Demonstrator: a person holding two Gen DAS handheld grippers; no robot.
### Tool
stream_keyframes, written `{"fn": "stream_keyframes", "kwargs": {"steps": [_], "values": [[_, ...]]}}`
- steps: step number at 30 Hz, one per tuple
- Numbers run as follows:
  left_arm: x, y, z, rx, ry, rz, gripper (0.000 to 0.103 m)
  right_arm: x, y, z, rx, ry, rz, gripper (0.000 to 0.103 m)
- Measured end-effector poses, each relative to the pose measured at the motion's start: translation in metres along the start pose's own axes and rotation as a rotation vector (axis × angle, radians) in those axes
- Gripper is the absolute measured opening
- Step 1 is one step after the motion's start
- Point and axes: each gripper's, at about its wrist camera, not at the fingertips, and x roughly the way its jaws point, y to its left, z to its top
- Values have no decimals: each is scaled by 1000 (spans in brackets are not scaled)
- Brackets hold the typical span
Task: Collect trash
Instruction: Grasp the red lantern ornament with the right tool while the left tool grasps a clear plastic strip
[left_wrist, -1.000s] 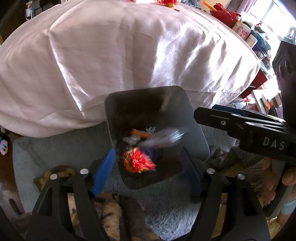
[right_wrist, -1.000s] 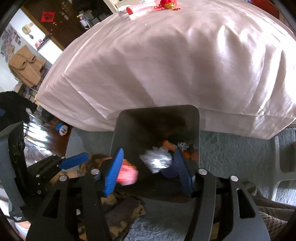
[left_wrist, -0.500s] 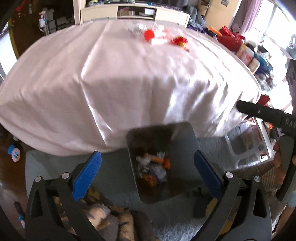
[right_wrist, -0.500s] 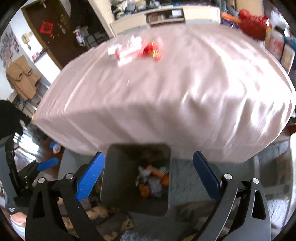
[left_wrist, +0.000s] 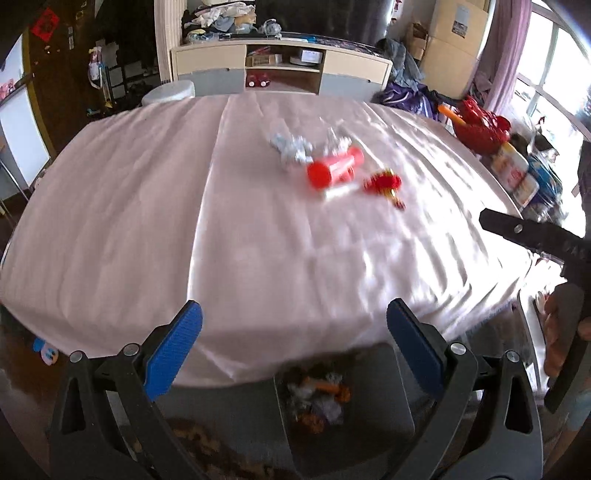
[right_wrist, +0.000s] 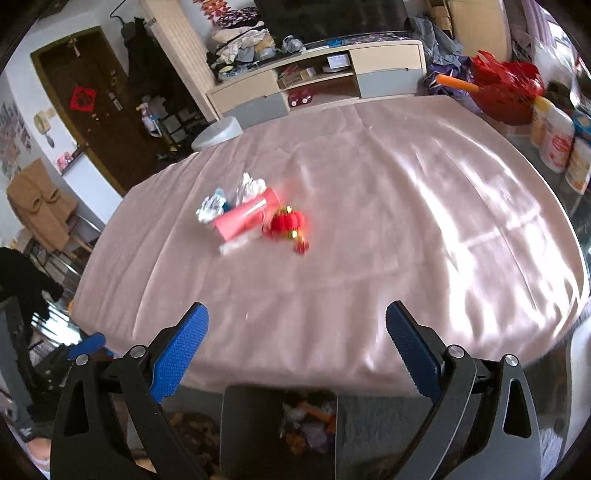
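1. Claws: left gripper (left_wrist: 293, 343) and right gripper (right_wrist: 295, 341) are wide open, holding nothing.
2. Bin (right_wrist: 251, 424) below already has trash.
3. Next: reach for the red tube (right_wrist: 245, 218) and foil wrappers (right_wrist: 212, 206) mid-table.

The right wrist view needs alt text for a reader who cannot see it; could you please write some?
Open, empty blue-padded right gripper hovers over a pink-clothed table, where crumpled silver wrappers, a red-pink tube and a small red ornament lie clustered. Below the near edge, a dark grey bin holds trash.
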Motion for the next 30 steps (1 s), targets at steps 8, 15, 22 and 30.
{"fn": "stream_keyframes", "kwargs": {"steps": [8, 15, 22, 30], "values": [[38, -1, 38, 15, 10, -1, 95, 51, 7, 41, -1, 23, -5, 96], [76, -11, 54, 71, 35, -8, 94, 87, 11, 52, -22, 73, 12, 81], [108, -18, 64, 107, 61, -32, 80, 107, 18, 53, -83, 93, -2, 62], [132, -28, 76, 131, 67, -60, 74, 117, 8, 56, -63, 91, 12, 39]]}}
